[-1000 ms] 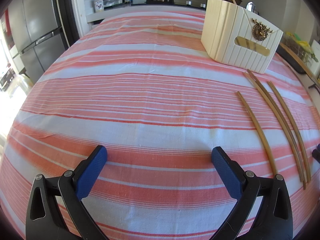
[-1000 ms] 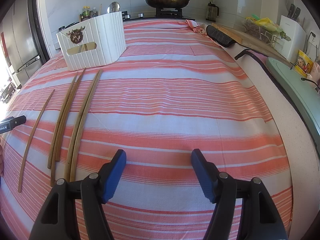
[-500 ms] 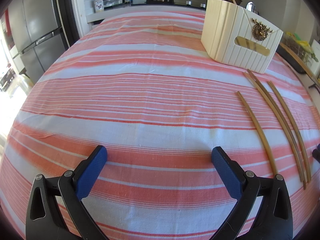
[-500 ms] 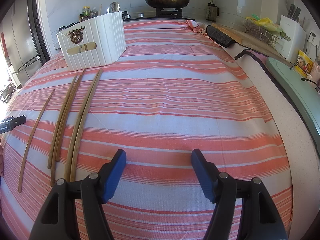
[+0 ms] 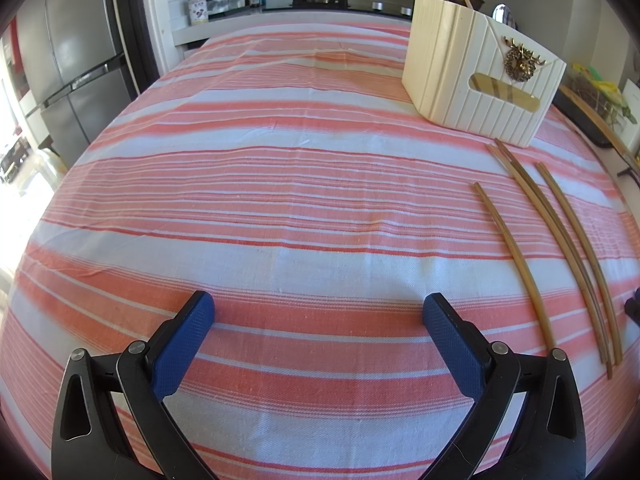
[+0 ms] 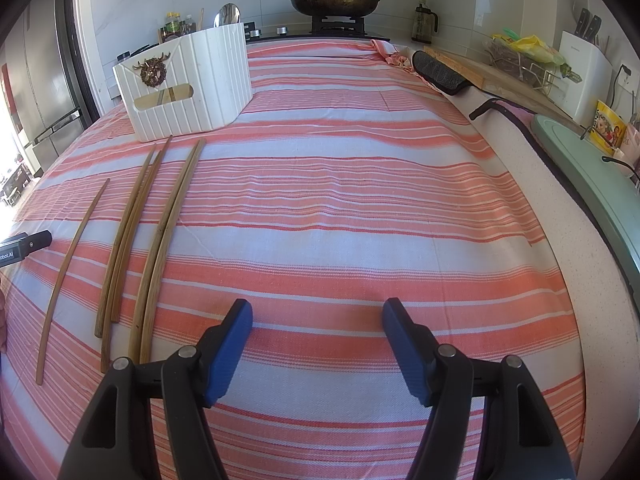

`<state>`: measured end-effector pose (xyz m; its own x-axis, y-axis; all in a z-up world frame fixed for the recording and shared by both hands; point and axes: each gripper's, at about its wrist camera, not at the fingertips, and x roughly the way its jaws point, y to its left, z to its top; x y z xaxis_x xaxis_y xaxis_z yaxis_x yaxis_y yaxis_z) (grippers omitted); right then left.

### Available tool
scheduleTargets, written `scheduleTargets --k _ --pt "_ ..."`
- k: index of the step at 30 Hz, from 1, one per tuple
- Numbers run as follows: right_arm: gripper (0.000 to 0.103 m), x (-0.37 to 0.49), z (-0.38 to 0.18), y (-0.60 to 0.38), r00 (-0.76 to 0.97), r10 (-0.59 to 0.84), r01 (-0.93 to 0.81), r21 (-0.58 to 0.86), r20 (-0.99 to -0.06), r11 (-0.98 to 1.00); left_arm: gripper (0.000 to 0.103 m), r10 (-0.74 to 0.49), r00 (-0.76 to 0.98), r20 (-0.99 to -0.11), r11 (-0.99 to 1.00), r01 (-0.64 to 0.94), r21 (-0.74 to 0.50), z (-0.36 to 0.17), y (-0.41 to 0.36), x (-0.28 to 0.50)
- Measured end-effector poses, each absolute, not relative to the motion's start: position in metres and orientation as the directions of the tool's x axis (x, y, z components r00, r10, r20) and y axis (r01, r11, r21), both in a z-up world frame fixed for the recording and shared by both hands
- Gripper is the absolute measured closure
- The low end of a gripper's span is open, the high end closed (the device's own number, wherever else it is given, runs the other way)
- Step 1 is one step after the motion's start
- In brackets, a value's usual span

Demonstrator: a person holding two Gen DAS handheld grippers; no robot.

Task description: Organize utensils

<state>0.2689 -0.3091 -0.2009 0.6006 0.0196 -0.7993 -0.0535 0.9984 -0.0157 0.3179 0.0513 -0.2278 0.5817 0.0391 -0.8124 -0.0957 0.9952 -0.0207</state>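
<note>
1. Hovering over a table covered in a striped cloth (image 5: 280, 168) of orange-red and white, the left gripper (image 5: 318, 312) has its blue-padded jaws spread wide with only bare cloth between them.
2. The right gripper (image 6: 317, 316) also stands open above the cloth, holding nothing.
3. Several long wooden chopsticks (image 6: 156, 236) lie flat on the cloth, roughly parallel, pointing away toward the far end of the table. In the right wrist view they are left of the right gripper: one single stick farthest left, then a close group, then a pair nearest the gripper.
4. In the left wrist view the same chopsticks (image 5: 532, 252) lie to the right of the left gripper, so they sit between the two grippers.
5. A white ribbed holder box (image 6: 188, 84) with a slot handle and a deer-head ornament stands upright just beyond the far tips of the chopsticks. A few utensils poke up from it.
6. Behind the table, a lidded frying pan (image 6: 334, 0) sits on a stove.
</note>
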Motion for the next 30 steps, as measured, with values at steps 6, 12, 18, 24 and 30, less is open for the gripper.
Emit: scheduleTargets --k 6,12,18,24,30 --pt "0.034 0.269 -0.200 -0.309 0.602 0.011 -0.054 -0.026 -0.798 0.998 0.000 0.039 0.582 -0.812 0.995 -0.096 -0.021 -0.228 0.051 0.318" --pt "0.034 0.257 -0.186 -0.309 0.633 0.047 -0.057 0.014 -0.773 0.998 0.000 0.039 0.582 -0.812 0.995 -0.095 -0.021 -0.228 0.052 0.318" --pt "0.034 0.244 -0.168 -0.296 0.654 0.072 -0.108 0.002 -0.753 0.994 0.000 0.029 0.584 -0.811 0.995 -0.095 -0.032 -0.227 0.052 0.318" --pt "0.034 0.238 -0.154 -0.308 0.664 0.075 -0.091 0.020 -0.744 0.996 0.001 -0.100 0.598 -0.795 0.982 -0.071 -0.177 -0.208 0.053 0.312" --pt "0.035 0.257 -0.148 -0.298 0.626 0.148 -0.133 0.082 -0.765 0.988 0.001 -0.210 0.579 -0.788 0.970 0.024 -0.240 -0.195 0.006 0.323"
